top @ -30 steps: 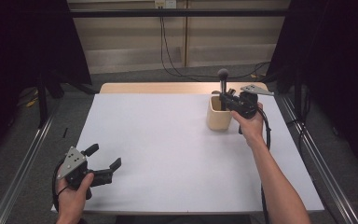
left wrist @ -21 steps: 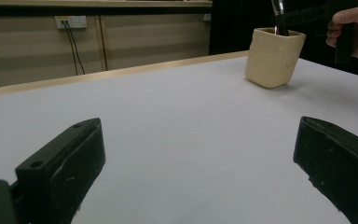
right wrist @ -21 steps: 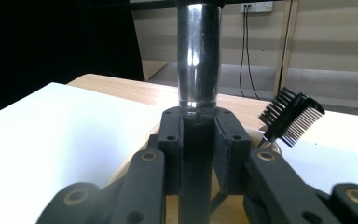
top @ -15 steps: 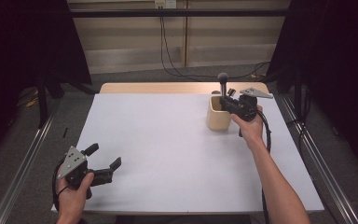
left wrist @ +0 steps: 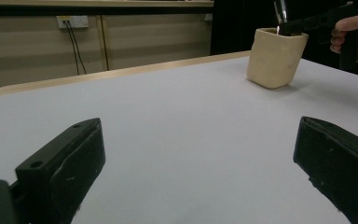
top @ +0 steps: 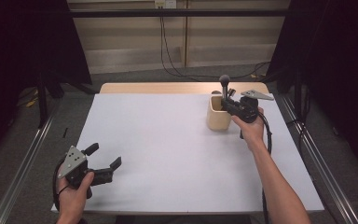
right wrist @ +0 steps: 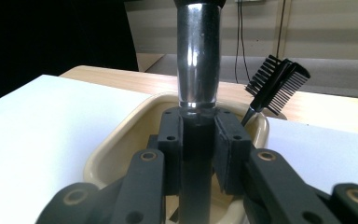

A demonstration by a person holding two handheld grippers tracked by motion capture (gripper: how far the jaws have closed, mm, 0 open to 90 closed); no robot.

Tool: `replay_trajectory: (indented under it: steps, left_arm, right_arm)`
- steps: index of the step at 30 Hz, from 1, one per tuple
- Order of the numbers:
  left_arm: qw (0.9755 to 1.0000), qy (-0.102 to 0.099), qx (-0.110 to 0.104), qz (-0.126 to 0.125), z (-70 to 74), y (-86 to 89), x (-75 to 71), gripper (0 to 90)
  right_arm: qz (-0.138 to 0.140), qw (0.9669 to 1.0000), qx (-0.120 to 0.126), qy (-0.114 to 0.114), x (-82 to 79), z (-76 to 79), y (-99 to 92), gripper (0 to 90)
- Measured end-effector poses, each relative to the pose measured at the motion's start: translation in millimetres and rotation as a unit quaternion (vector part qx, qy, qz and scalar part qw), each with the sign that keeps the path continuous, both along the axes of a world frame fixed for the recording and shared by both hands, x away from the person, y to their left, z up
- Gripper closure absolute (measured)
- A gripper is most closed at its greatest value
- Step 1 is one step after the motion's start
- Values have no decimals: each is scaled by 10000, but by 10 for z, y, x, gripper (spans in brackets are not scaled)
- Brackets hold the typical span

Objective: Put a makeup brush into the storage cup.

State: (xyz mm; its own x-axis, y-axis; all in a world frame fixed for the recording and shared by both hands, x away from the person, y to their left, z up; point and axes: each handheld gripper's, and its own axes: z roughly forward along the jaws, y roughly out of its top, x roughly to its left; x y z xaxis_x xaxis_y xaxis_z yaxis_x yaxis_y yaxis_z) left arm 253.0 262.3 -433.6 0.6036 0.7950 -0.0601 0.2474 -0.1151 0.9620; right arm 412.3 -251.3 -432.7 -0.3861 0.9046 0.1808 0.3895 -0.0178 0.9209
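We have the right claw [right wrist: 198,154] clamped on the dark handle of a brush [right wrist: 198,56], which stands upright with its lower end inside the beige cup [top: 217,116] and its round head [top: 224,79] up above the rim. A small black comb [right wrist: 277,84] leans in the cup's far corner, just beside the brush. The cup sits on the white worktop [top: 177,140], and our right hand [top: 251,130] is just beside the cup. Our left claw [top: 103,161] hangs spread wide and empty, well apart from the cup, low over the worktop's near edge. We judge the step in hand to be either seating the brush in the cup or drawing it out; we cannot tell which. Either way, the next move calls for keeping the handle vertical, clear of the comb, without tipping the cup.
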Motion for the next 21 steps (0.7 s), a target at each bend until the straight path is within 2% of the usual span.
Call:
replay_trajectory:
  steps: [5,12,18,21]
  left_arm:
    - [10000,-1,-4,19,-1,-1,7,21]
    - [10000,5,9,24,-3,-7,27,21]
    - [10000,31,3,36,-9,-4,38,21]
    - [10000,20,-1,35,-8,-2,37,21]
  right_arm:
    - [13,10000,-15,17,-9,9,-7,742]
    - [4,10000,42,-9,-24,15,8,679]
    - [-39,9999,52,-111,-62,57,-4,563]
    - [-69,9998,73,-148,-89,87,-19,467]
